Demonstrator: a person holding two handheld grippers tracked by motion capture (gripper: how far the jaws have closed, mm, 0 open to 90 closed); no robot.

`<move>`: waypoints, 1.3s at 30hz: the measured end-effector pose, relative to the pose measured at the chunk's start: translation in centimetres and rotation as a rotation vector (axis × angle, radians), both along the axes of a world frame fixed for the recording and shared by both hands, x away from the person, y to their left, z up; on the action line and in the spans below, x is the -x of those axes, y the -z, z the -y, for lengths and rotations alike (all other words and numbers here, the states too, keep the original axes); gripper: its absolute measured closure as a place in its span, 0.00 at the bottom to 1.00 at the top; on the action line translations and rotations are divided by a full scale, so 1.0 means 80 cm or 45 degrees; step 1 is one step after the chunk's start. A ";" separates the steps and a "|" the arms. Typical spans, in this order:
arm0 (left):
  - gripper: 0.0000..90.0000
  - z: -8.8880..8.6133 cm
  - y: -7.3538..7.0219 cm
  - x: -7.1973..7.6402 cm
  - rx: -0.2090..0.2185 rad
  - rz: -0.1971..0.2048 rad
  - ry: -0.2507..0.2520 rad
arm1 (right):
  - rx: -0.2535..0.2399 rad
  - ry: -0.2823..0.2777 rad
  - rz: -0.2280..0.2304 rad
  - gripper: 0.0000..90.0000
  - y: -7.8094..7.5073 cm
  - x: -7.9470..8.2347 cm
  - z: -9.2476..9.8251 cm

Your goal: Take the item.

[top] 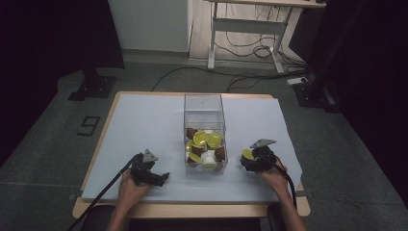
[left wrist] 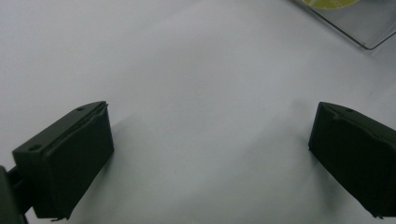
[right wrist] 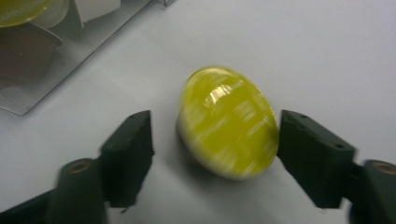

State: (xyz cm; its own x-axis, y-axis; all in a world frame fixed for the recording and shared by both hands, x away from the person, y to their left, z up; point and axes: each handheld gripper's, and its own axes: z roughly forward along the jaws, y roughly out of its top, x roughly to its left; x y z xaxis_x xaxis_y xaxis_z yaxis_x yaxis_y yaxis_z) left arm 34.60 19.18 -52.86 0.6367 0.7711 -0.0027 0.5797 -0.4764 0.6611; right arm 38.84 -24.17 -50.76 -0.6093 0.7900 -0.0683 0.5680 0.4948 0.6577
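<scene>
A clear plastic box (top: 204, 98) stands at the middle of the white table (top: 144, 120). It holds several capsules (top: 206, 142) with yellow, brown and white parts. One yellow-lidded capsule (top: 248, 154) (right wrist: 229, 123) lies on the table right of the box, between the jaws of my right gripper (top: 248, 161) (right wrist: 215, 122). The jaws are open; one is near the capsule's rim and the other stands apart from it. My left gripper (top: 161, 178) (left wrist: 212, 109) rests low over bare table left of the box, open, with nothing between its jaws. A corner of the box (left wrist: 359, 23) shows beyond it.
The table's front edge (top: 192, 208) runs just below both hands. Behind the table, on the floor, are a desk frame (top: 245, 29) with cables (top: 250, 48) and a dark stand base (top: 91, 86).
</scene>
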 end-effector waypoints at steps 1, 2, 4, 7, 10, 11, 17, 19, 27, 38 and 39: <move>0.00 0.000 0.000 0.000 0.000 0.000 0.000 | -0.004 0.015 -0.026 0.23 0.000 -0.001 0.000; 0.00 0.000 0.000 0.000 0.000 0.000 0.000 | -0.004 0.015 -0.026 0.23 0.000 -0.001 0.000; 0.00 0.000 0.000 0.000 0.000 0.000 0.000 | -0.001 0.024 -0.018 0.21 -0.001 0.000 0.000; 0.00 0.000 0.000 0.000 0.000 0.000 0.000 | -0.010 0.027 -0.008 0.18 -0.005 0.002 0.000; 0.00 0.000 0.000 0.000 -0.001 0.000 0.000 | -0.024 0.023 0.006 0.16 -0.012 0.006 0.001; 0.00 0.000 0.000 0.000 0.000 0.000 0.001 | -0.025 0.019 0.013 0.16 -0.014 0.007 0.002; 0.00 0.000 0.000 0.000 0.000 0.000 0.000 | -0.011 0.012 0.040 0.15 -0.027 0.017 0.005; 0.00 0.000 0.000 0.000 0.000 0.000 0.000 | -0.009 0.012 0.045 0.15 -0.028 0.018 0.006; 0.00 0.000 0.000 0.000 0.000 -0.001 0.000 | -0.020 0.030 0.052 0.14 -0.031 0.033 0.019; 0.00 0.000 0.000 0.000 0.000 0.000 0.000 | -0.035 0.056 0.036 0.00 -0.008 0.041 0.026; 0.00 0.000 0.000 0.000 -0.001 0.001 0.000 | -0.038 0.059 0.034 0.00 -0.005 0.041 0.026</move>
